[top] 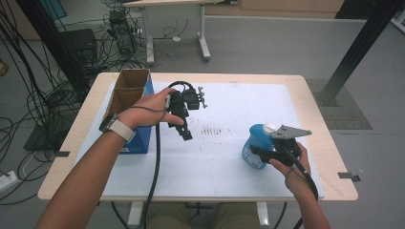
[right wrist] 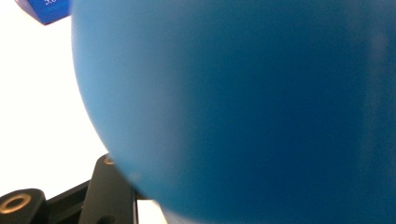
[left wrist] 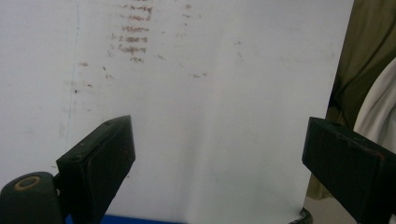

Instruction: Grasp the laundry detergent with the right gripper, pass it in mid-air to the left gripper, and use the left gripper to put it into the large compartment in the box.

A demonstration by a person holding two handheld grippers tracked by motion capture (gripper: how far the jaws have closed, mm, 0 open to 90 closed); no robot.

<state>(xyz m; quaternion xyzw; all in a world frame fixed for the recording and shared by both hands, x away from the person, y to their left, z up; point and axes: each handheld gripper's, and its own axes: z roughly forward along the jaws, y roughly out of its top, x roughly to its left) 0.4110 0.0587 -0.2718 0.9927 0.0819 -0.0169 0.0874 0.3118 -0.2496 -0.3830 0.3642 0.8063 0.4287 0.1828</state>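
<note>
high: overhead, forward-down on table (top: 315, 105) | left: near white sheet (left wrist: 210, 116) | right: against blue bottle (right wrist: 261, 107)

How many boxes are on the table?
1. The open cardboard box with blue sides stands at the table's left edge, just behind the left hand. Nothing in these views suggests another, though the blue bottle could hide something small.

Blurred blue bottle (right wrist: 243, 107) pressed close against the lens, one black jaw at its lower left edge, white table surface (right wrist: 42, 102) behind, blue box corner (right wrist: 46, 10) top left
</note>
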